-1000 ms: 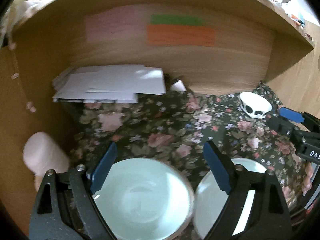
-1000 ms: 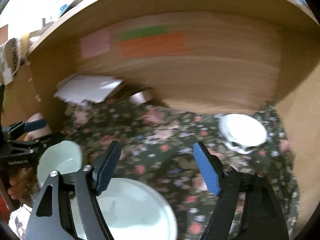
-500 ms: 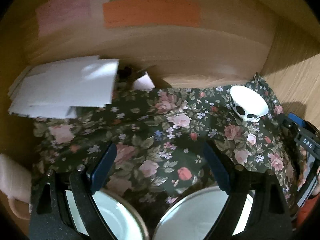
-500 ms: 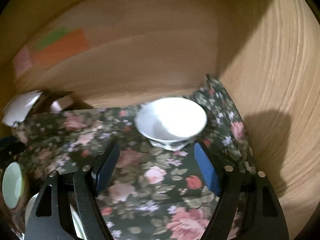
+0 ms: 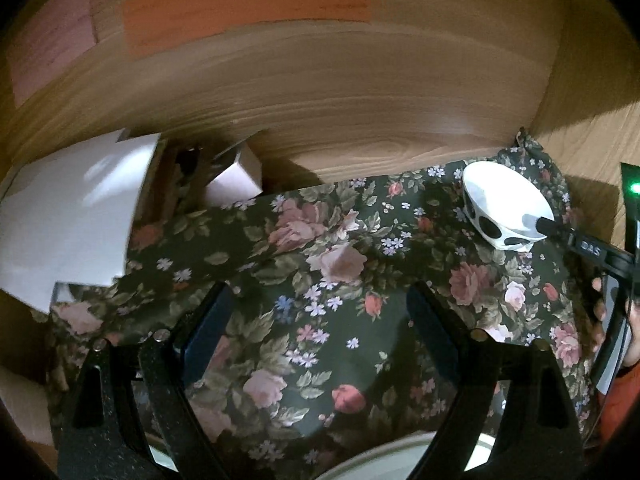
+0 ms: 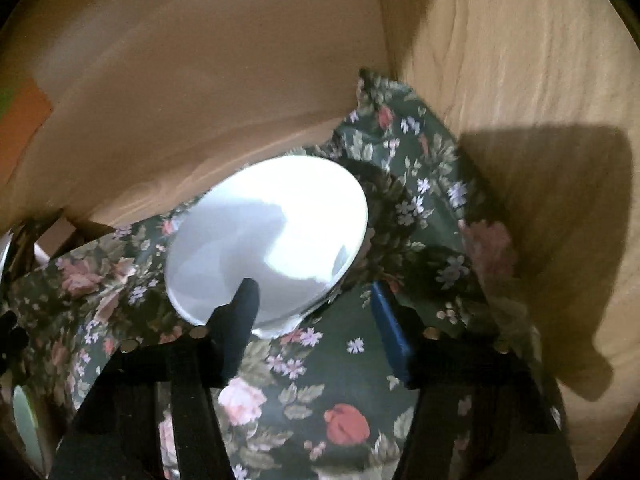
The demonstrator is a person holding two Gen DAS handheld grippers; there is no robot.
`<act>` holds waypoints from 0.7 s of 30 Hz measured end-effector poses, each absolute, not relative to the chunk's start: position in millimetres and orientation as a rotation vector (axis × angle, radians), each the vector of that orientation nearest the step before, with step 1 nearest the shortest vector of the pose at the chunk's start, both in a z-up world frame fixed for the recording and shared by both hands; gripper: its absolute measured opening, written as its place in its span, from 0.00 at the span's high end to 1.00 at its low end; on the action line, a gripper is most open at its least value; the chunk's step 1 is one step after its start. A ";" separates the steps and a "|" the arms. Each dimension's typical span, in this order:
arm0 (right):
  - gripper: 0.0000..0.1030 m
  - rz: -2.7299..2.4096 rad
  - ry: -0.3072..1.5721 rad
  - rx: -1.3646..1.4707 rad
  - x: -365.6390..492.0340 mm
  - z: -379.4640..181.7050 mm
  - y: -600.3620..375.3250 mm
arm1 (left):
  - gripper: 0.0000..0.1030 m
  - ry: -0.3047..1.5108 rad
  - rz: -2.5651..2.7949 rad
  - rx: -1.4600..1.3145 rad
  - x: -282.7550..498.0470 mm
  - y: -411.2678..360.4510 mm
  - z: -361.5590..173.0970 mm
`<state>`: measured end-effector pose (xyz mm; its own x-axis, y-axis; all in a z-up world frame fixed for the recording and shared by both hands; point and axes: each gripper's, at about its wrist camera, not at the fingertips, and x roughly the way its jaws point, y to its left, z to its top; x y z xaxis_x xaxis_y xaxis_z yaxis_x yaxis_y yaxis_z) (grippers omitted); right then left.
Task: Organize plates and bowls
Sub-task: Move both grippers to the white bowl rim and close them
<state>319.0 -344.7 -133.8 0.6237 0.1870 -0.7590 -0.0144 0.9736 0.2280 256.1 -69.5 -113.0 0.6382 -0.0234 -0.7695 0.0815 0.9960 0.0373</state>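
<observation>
Right wrist view had the white bowl (image 6: 276, 236) just ahead of the right gripper (image 6: 316, 320), its near rim straddled: the left finger (image 6: 242, 312) lay over the inside of the bowl, the blue-padded right finger (image 6: 390, 332) sat outside the wall, low beside it. The jaws stood partly open with the rim between them, and I could not tell whether either pad touched the porcelain yet. The bowl stood upright on the floral cloth (image 6: 304, 408), near the back right corner of the wooden shelf (image 6: 520, 120). In the left wrist view the same bowl (image 5: 502, 208) showed black spots on its outer wall, with the right gripper's tip (image 5: 588, 246) at its right rim. The left gripper (image 5: 316, 320) was well apart from it, wide open and holding nothing, hovering over the cloth's middle. A pale plate rim (image 5: 384, 454) showed at the bottom edge below it (probably the stacking spot). By my judgement the next move needed the right jaws to close squarely on the wall, since a thin glazed rim could slip
</observation>
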 end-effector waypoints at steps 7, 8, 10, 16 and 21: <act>0.65 0.149 0.916 0.177 331.6 -145.4 -335.8 | 0.14 0.883 -0.074 0.100 264.7 -84.9 -119.0; 0.69 0.162 0.922 0.168 332.1 -146.6 -334.1 | 0.14 0.885 -0.075 0.100 266.2 -86.9 -120.1; 0.74 0.197 0.932 0.152 329.3 -148.3 -328.5 | 0.14 0.887 -0.073 0.097 268.2 -89.5 -122.5; 0.82 0.350 0.964 0.070 301.0 -153.9 -299.8 | 0.14 0.928 -0.067 0.078 277.3 -96.3 -134.4; 0.83 0.433 0.978 0.005 273.6 -156.5 -281.1 | 0.14 0.929 -0.083 0.101 278.1 -108.3 -145.8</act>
